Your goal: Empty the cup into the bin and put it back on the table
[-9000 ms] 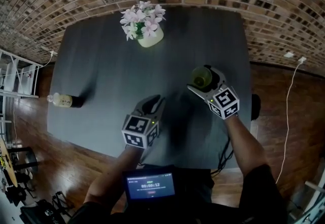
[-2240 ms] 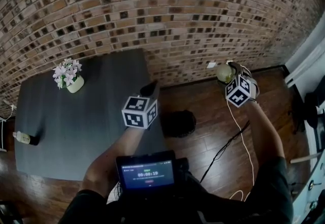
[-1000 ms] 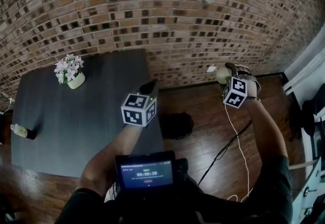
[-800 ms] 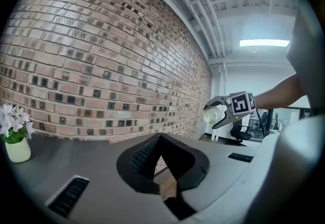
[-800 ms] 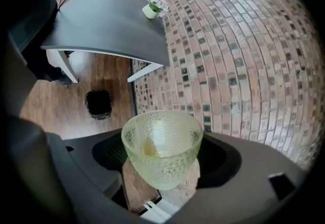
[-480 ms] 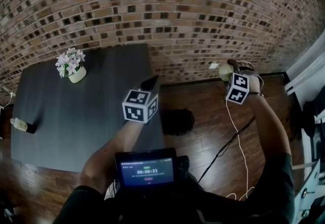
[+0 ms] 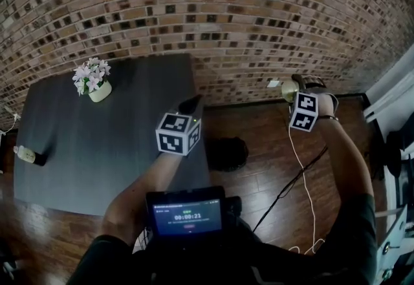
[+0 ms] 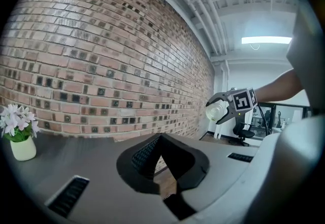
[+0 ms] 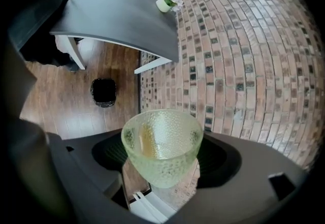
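The dimpled green glass cup (image 9: 161,149) is clamped in the right gripper's (image 7: 294,88) wide-set jaws, over bare floor. The black bin (image 9: 103,92) stands well off to that gripper's left, so the emptying step looks still ahead: carry the cup over the bin's mouth, then tip. The left gripper (image 8: 161,139) hangs with jaws together, holding nothing.

Whole far side is a brick wall (image 7: 213,12), reddish-brown with darker bricks mixed in. The floor (image 7: 259,148) is dark, glossy wood planks. A dark grey table (image 7: 97,148) sits on the left, right up by the wall, with a little pot of pale pink flowers (image 7: 95,82) at its far end. A black cable (image 7: 291,180) trails over the floor on the right, and there's a white socket (image 7: 272,83) low on the wall. The ceiling's white, with a strip light (image 8: 266,40).
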`<act>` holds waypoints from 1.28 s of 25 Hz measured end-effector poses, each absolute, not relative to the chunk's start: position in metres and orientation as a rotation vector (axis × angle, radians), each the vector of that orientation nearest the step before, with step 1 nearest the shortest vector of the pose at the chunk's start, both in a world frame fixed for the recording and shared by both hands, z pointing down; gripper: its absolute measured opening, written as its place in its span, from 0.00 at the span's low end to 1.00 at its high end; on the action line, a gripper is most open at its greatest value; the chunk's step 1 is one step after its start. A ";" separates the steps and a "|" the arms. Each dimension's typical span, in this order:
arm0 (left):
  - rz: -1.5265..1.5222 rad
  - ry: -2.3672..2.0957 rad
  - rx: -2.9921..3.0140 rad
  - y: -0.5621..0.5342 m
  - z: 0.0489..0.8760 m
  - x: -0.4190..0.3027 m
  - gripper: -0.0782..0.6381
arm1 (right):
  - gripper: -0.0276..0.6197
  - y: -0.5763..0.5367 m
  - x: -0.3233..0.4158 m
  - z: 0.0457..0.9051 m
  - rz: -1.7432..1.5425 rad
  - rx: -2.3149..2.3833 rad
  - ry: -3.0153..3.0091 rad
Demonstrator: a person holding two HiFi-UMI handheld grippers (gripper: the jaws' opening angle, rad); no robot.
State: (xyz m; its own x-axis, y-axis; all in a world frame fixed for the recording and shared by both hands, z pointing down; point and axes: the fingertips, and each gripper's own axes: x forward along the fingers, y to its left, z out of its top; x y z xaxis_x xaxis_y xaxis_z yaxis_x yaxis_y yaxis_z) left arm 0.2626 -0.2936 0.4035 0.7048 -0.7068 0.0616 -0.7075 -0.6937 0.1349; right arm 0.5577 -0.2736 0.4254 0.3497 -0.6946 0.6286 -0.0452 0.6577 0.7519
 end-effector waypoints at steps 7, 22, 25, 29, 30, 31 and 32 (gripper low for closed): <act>0.034 -1.160 2.764 -0.290 0.405 0.262 0.11 | 0.65 -0.272 0.555 0.425 -0.511 0.720 -1.115; 0.013 -1.158 2.737 -0.290 0.405 0.259 0.11 | 0.65 -0.271 0.555 0.429 -0.572 0.588 -1.013; 0.005 -1.151 2.737 -0.290 0.405 0.260 0.11 | 0.65 -0.272 0.555 0.429 -0.589 0.565 -0.991; 0.007 -1.146 2.731 -0.289 0.405 0.262 0.11 | 0.65 -0.274 0.555 0.424 -0.613 0.550 -0.962; 0.006 -1.141 2.732 -0.288 0.404 0.263 0.11 | 0.65 -0.274 0.555 0.423 -0.615 0.549 -0.961; 0.005 -1.137 2.735 -0.287 0.404 0.264 0.11 | 0.65 -0.274 0.555 0.422 -0.616 0.548 -0.959; 0.005 -1.134 2.738 -0.286 0.403 0.264 0.11 | 0.65 -0.274 0.556 0.422 -0.615 0.547 -0.956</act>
State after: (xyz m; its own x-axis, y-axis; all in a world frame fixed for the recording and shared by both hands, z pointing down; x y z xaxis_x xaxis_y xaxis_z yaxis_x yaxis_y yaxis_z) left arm 0.2644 -0.2863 0.4031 0.7093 -0.7013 0.0710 -0.7020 -0.6936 0.1618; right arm 0.5558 -0.2736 0.4215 0.4354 -0.6929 0.5747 0.2360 0.7040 0.6699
